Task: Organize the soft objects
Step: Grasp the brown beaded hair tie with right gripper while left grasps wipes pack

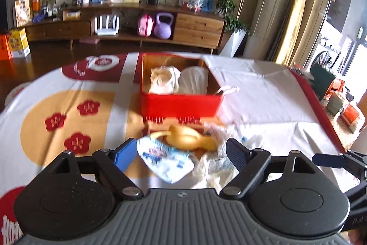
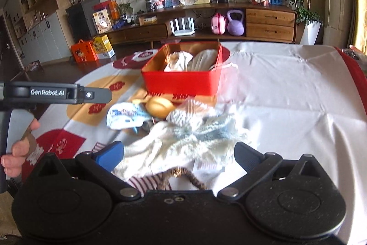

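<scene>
A red box (image 1: 181, 105) stands on the table and holds a cream cloth bundle (image 1: 164, 79) and a white folded item (image 1: 195, 80); the box also shows in the right wrist view (image 2: 181, 83). In front of it lies a pile: a white-and-blue packet (image 1: 165, 157), a yellow soft toy (image 1: 190, 138), a white knit ball (image 2: 183, 117) and a cream-and-blue knit cloth (image 2: 183, 144). My left gripper (image 1: 181, 153) is open just above the packet and toy. My right gripper (image 2: 179, 154) is open over the knit cloth. Neither holds anything.
The table (image 1: 263, 93) wears a white cloth with red and orange patterns and a red right edge. A striped item and a tiger-patterned piece (image 2: 181, 176) lie under my right gripper. The left gripper's body (image 2: 57, 92) crosses the left side. A wooden sideboard (image 1: 128, 22) stands beyond.
</scene>
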### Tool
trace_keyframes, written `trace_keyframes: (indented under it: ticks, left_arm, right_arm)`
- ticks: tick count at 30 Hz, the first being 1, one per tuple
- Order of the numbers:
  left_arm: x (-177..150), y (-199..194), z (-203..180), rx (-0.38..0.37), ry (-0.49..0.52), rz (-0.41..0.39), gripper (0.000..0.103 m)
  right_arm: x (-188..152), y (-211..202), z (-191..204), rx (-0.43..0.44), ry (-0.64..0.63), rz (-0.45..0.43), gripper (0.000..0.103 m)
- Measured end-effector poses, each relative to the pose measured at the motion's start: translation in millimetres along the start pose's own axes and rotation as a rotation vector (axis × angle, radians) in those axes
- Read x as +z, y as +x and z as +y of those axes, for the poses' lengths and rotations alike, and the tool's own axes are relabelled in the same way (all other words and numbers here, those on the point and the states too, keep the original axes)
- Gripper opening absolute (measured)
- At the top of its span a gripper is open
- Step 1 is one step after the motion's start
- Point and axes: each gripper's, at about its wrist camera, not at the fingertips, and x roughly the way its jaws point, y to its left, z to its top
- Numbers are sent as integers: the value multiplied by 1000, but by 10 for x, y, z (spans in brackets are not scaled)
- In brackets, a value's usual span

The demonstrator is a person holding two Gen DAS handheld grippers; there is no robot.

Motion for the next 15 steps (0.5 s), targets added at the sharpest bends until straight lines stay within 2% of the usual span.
trace_keyframes:
  ticks: [8,15]
  left_arm:
    - [-271,261,35,39,30,63,85]
    - [-218,488,229,63,-37,99,85]
  right_arm:
    - [-283,169,16,-9,-30,75,102]
    - [-366,293,-3,-7,-47,116,101]
